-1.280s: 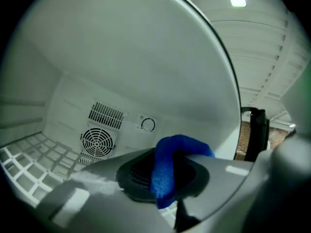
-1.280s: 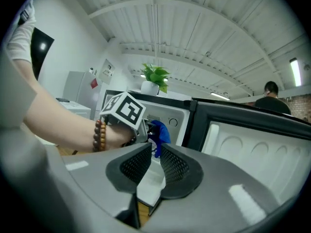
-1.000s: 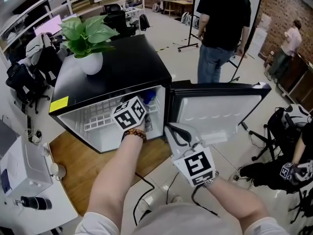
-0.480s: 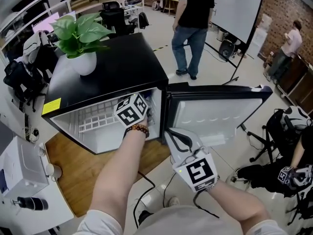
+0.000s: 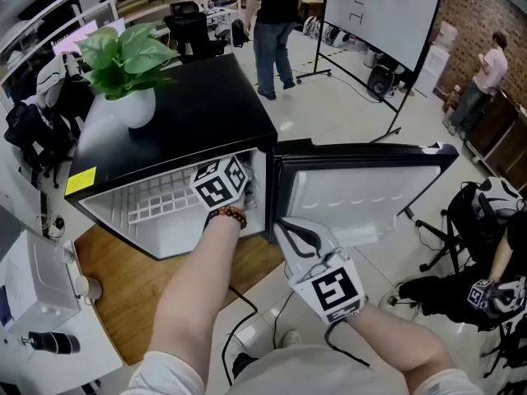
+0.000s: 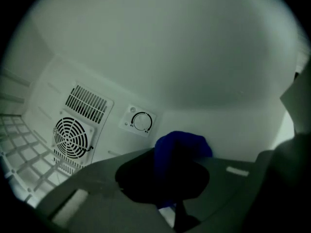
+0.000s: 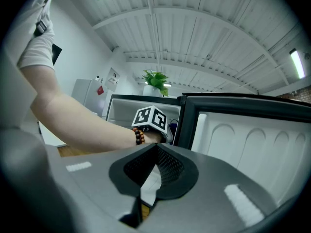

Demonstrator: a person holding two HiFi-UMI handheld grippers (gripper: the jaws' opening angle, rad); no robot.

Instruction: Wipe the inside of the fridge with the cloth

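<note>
The black mini fridge (image 5: 181, 122) stands with its door (image 5: 362, 188) swung open to the right. My left gripper (image 6: 170, 178) reaches level into the white interior, shut on a blue cloth (image 6: 182, 147) that bunches up at the jaw tips near the back wall. From above, only its marker cube (image 5: 218, 186) and my forearm show at the fridge's mouth. My right gripper (image 5: 300, 235) is shut and empty, held outside below the door's hinge side; in its own view the right gripper (image 7: 153, 166) points at the left hand's cube (image 7: 151, 120).
Inside are a wire shelf (image 5: 165, 196), a round fan grille (image 6: 73, 135) and a thermostat dial (image 6: 141, 123). A potted plant (image 5: 123, 56) sits on the fridge. A person (image 5: 272, 23) stands behind it, beside a whiteboard (image 5: 379, 15). Bags (image 5: 486, 212) lie right; cables (image 5: 247, 319) cross the floor.
My left gripper has shifted a little toward the fridge's right wall with the cloth. The person behind the fridge has walked to the left. The right gripper has stayed put.
</note>
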